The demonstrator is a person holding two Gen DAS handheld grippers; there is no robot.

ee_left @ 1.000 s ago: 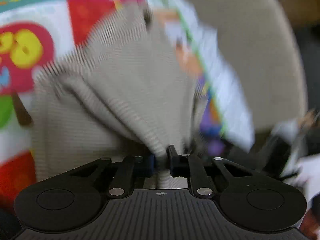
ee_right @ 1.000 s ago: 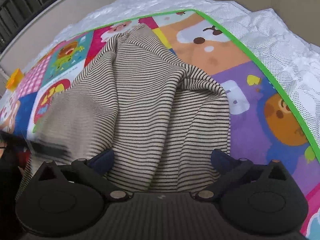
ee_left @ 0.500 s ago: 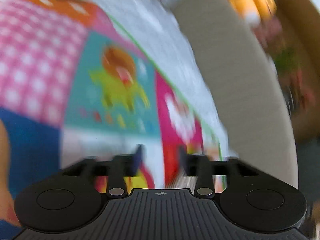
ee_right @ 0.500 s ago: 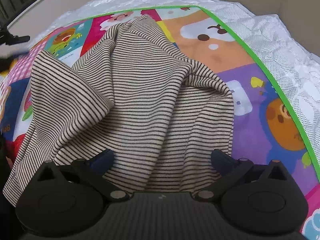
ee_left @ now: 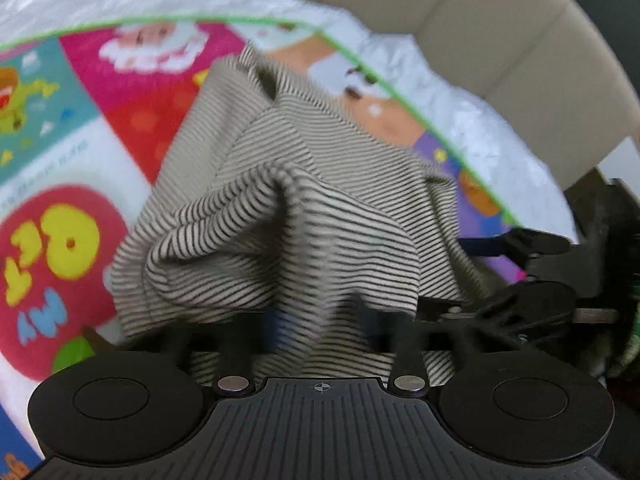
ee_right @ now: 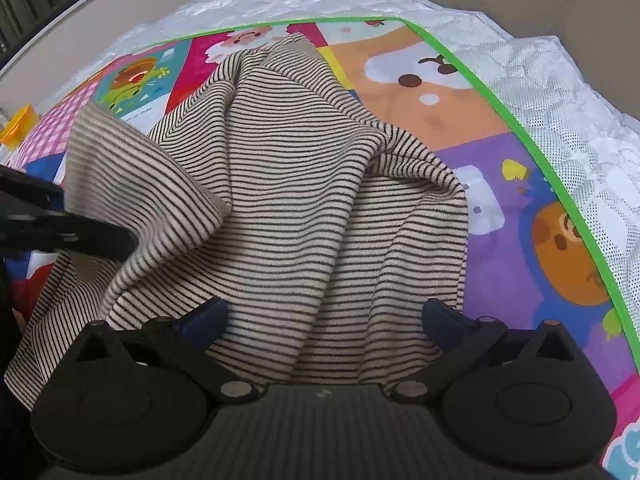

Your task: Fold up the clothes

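**Striped garment bunched on the play mat, both grippers at its near edge**

I see the striped garment [ee_right: 304, 208] lying crumpled on the colourful play mat [ee_right: 460, 92], reaching toward the mat's far green-trimmed edge, with one flap turned over on its left side. My right gripper [ee_right: 324, 316] has its fingers spread wide above the near hem, holding nothing. My left gripper [ee_left: 320, 328] is blurred; its fingers look parted, with cloth lying between them, and I cannot tell whether they grip it.
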